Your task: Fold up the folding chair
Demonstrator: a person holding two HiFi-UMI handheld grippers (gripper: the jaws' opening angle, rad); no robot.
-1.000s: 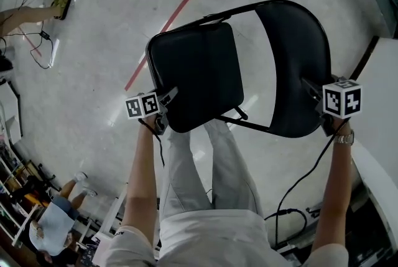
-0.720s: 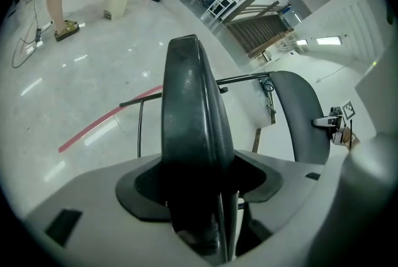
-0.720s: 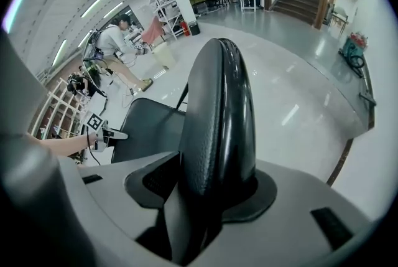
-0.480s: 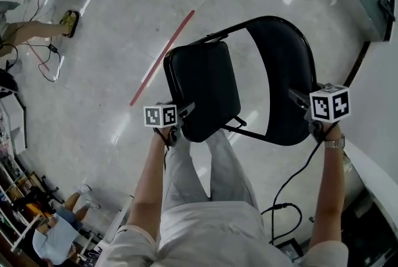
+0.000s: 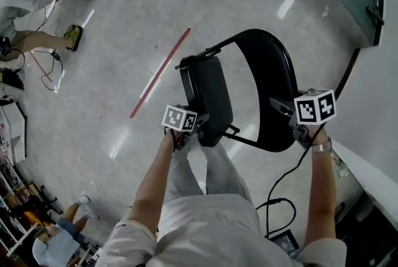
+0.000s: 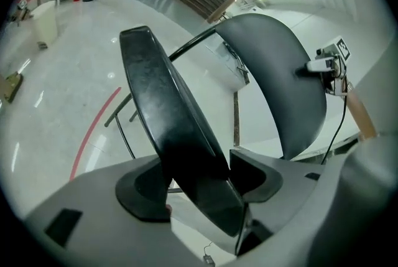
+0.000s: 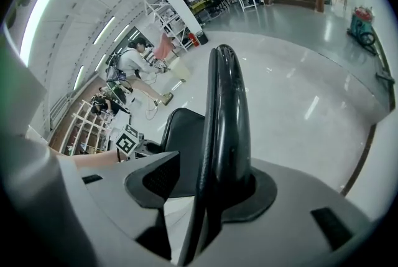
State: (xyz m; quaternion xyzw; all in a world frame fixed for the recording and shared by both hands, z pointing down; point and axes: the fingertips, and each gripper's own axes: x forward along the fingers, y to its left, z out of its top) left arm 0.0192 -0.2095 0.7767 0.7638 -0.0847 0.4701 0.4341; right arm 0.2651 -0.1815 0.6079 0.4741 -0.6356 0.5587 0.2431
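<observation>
While you hold the folding chair [image 5: 273,104] in front of your legs [image 5: 217,166], its seat [image 5: 205,94] is tilted steeply up and stands near the backrest [image 5: 267,60], but a gap is still between them. Your left tongs [image 5: 198,127] have just been closing, and they are clamped on the near edge of the seat, which sits between both pads. Your right tongs [image 5: 283,111] are clamped on the side edge of the backrest. A red line [image 5: 160,73] lies on the shiny floor [image 5: 124,29], left of the chair.
</observation>
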